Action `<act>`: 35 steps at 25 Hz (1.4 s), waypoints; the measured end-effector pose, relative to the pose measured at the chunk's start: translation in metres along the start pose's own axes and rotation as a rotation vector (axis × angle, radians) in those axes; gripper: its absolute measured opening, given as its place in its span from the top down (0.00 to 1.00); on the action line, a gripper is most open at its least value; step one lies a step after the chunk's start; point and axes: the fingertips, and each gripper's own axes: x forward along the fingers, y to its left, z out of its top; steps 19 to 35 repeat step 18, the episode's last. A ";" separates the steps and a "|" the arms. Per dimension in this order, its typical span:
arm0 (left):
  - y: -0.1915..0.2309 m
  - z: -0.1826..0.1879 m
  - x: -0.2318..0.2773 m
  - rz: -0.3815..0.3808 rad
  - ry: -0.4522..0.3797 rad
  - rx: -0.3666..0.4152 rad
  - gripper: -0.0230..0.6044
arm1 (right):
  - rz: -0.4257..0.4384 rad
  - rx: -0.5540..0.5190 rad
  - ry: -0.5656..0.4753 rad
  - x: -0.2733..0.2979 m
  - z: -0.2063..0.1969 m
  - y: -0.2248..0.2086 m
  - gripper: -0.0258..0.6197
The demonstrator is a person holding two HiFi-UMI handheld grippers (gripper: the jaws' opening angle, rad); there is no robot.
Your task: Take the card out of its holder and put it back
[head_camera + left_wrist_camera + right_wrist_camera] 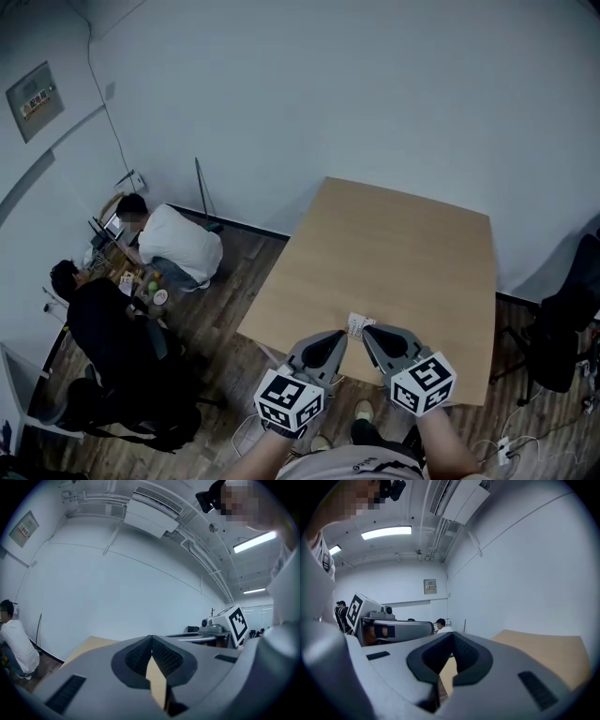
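Both tongs pinched shut at the near edge of the tabletop (394,244), with the card between their tips.
Head view: small white card (357,324), possibly in its holder, print unreadable, lies just beside left tongs (337,337) and right tongs (370,333); wall sign (36,98) illegible. Left gripper view: tips meet, empty, no card seen. Right gripper view: likewise closed and empty.

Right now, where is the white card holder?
In the head view the card holder sits at the near edge of the table, between the left tool and right tool.
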 end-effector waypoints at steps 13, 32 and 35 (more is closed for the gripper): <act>-0.005 0.003 -0.006 -0.007 0.000 0.013 0.94 | 0.005 0.012 -0.003 0.000 -0.002 0.008 0.94; -0.004 0.009 0.008 -0.005 -0.001 0.015 0.94 | 0.009 0.007 0.000 0.003 0.004 -0.006 0.94; -0.004 0.009 0.008 -0.005 -0.001 0.015 0.94 | 0.009 0.007 0.000 0.003 0.004 -0.006 0.94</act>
